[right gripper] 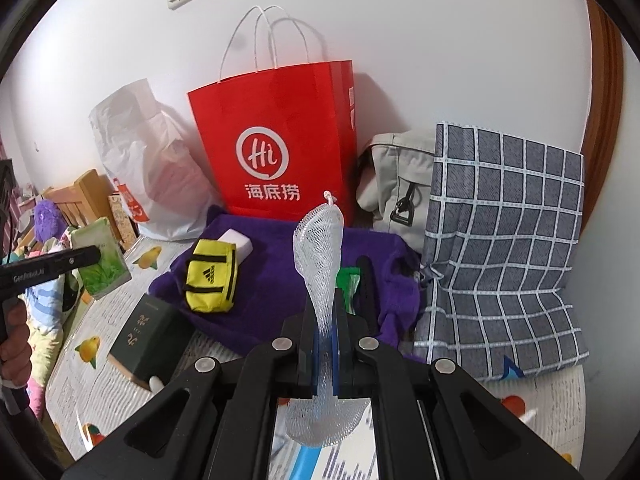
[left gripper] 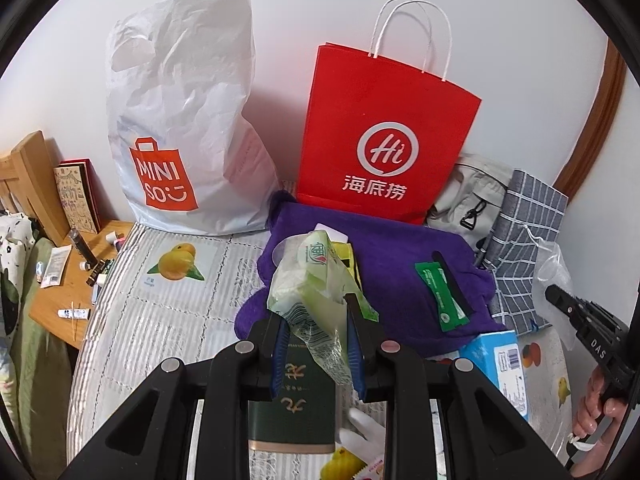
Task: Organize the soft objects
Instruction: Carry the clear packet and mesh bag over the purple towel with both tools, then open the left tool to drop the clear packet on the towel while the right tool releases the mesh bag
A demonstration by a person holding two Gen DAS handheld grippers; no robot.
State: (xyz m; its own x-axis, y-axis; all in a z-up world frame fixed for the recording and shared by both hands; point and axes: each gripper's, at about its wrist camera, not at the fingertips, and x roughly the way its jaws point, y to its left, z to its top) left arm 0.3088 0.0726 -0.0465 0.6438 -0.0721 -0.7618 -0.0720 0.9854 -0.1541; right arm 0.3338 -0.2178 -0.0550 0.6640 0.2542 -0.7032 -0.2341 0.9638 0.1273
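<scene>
The left gripper [left gripper: 316,312] has its jaws almost closed on a soft green-and-white plastic pack of tissues [left gripper: 310,276]. The pack is crumpled and translucent, it bulges above the blue pads, and its loose end hangs down between the fingers. It is held in the air above a dark green rectangular box with gold characters [left gripper: 291,404], which lies on the silver quilted mat printed with fruit pictures [left gripper: 160,320].

The right gripper [right gripper: 326,300] has its jaws fully closed on a white mesh net pouch [right gripper: 318,248]. The net is thin and see-through, with a small knotted loop at its top. It stands up narrow above the pads and spreads wide below them.

Behind both grippers a purple fleece cloth [right gripper: 276,264] lies spread on the mat. On it rest a small yellow pouch with black straps [right gripper: 210,276] and a green flat packet [left gripper: 440,296]. A red paper bag with white rope handles [left gripper: 384,132], a white crinkled plastic shopping bag [left gripper: 180,120] and a grey checked fabric bag [right gripper: 504,240] stand against the wall.
</scene>
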